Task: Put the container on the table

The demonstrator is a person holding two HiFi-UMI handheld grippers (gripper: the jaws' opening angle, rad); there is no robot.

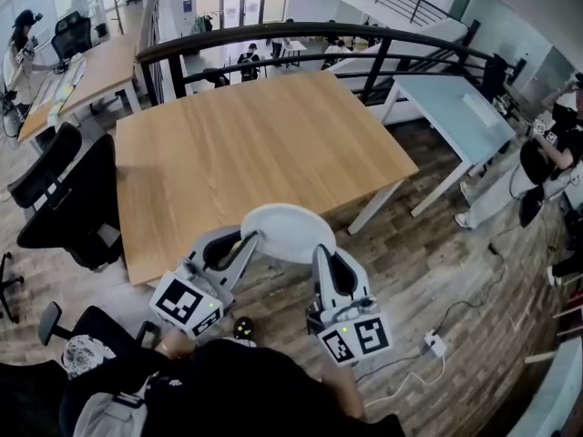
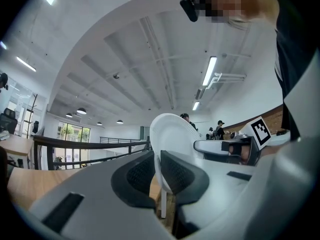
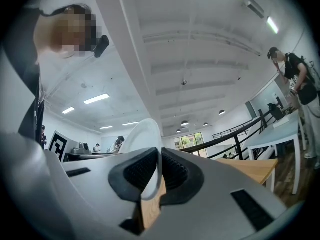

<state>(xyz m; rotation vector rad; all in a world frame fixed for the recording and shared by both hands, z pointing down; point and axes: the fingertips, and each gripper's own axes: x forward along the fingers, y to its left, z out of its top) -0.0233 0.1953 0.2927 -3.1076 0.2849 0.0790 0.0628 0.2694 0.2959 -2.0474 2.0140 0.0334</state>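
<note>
Nearest me, my left gripper point(image 1: 235, 248) and right gripper point(image 1: 325, 260) each pinch an opposite rim of the white container point(image 1: 287, 232), which hangs at the near edge of the table point(image 1: 255, 144); it seems light, thin and bendy, so I'd keep to the rim.

place: probably open office | desks point(image 1: 98, 64), swivel chairs point(image 1: 71, 209), mezzanine railing point(image 1: 273, 33)

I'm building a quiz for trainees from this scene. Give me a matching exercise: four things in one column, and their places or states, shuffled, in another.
Things:
1 container
2 wooden table
3 black chair
4 pale table

Places or states:
A at the wooden table's left side
B rim clamped in the left gripper and the right gripper
C right of the wooden table
D fills the middle of the head view

Pairs: 1-B, 2-D, 3-A, 4-C
</note>
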